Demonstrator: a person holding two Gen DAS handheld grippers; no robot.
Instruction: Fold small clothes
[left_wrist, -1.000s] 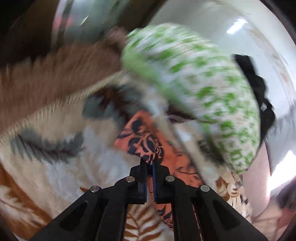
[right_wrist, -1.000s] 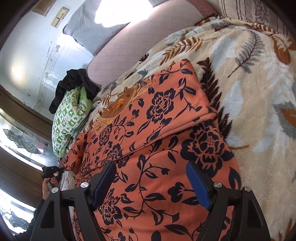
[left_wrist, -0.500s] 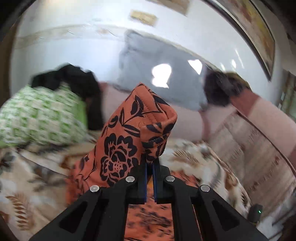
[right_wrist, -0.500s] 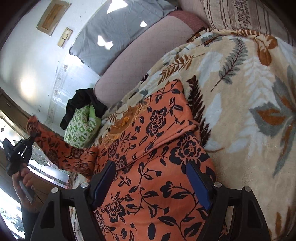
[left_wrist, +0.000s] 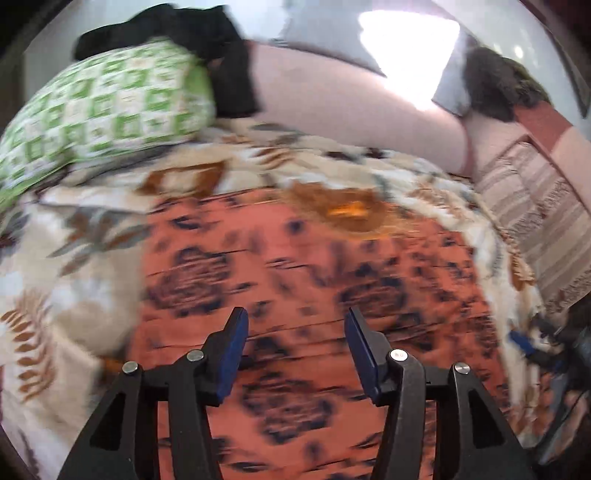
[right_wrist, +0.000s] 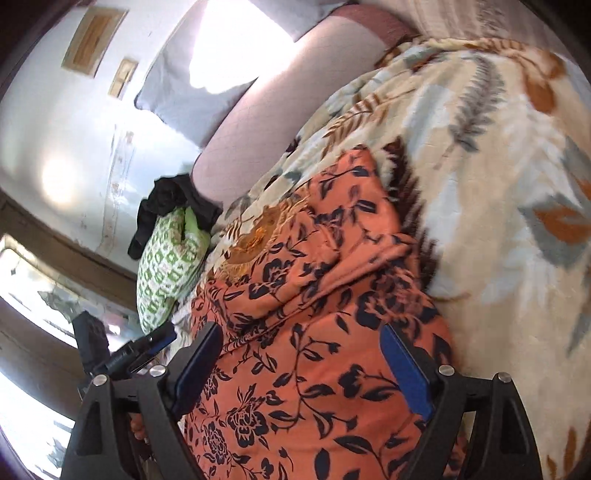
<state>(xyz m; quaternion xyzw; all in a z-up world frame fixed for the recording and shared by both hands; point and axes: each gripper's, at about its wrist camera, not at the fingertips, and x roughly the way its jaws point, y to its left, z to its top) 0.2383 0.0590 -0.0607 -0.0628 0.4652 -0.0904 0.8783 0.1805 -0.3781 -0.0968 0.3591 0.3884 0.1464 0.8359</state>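
Note:
An orange garment with dark blue flowers (left_wrist: 303, 280) lies spread on a leaf-patterned blanket (left_wrist: 66, 295); its sleeves are folded in over the body, as the right wrist view (right_wrist: 314, 295) shows. My left gripper (left_wrist: 295, 354) is open and empty just above the garment. My right gripper (right_wrist: 299, 373) is open and empty over the garment's lower part. The left gripper also shows at the left edge of the right wrist view (right_wrist: 147, 350).
A green-and-white pillow (left_wrist: 103, 110) with a black cloth (left_wrist: 221, 55) on it lies at the bed's far side. A pink headboard cushion (left_wrist: 351, 110) runs behind. A striped pillow (left_wrist: 535, 221) is at the right.
My left gripper held the garment's sleeve up, carried it over the body and has let go; it is now open. The right gripper stayed open over the garment.

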